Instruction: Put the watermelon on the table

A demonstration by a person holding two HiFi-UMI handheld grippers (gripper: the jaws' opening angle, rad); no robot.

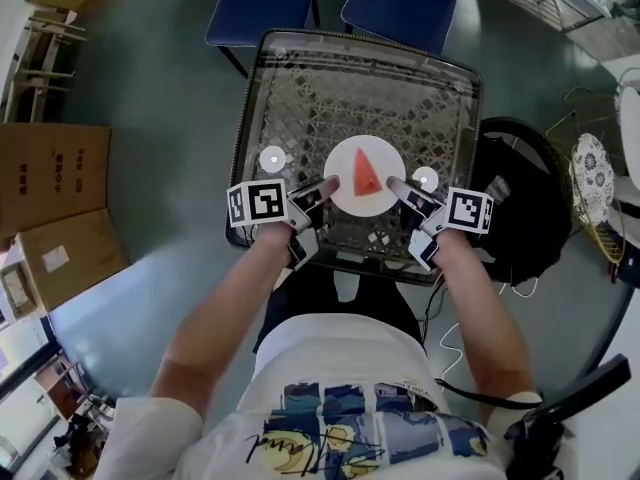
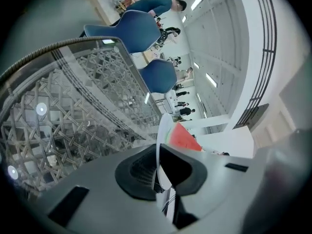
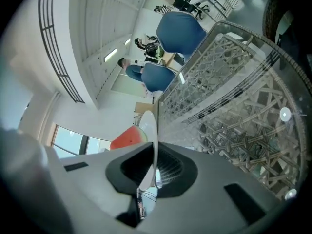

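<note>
A red wedge of watermelon (image 1: 369,174) lies on a round white plate (image 1: 345,199) held over the glass-topped wicker table (image 1: 300,88). My left gripper (image 1: 322,194) is shut on the plate's left rim and my right gripper (image 1: 403,193) is shut on its right rim. In the left gripper view the plate (image 2: 163,130) runs edge-on between the jaws of the left gripper (image 2: 159,173), with the watermelon (image 2: 184,137) beyond it. The right gripper view shows the same plate (image 3: 150,130) clamped in the right gripper (image 3: 151,172), the watermelon (image 3: 127,137) on its left side.
Two blue chairs (image 1: 262,3) stand at the table's far edge. A black bag (image 1: 520,203) lies on the floor to the right, cardboard boxes (image 1: 50,178) to the left. A wire basket with a patterned plate (image 1: 596,183) stands at far right. People stand in the background.
</note>
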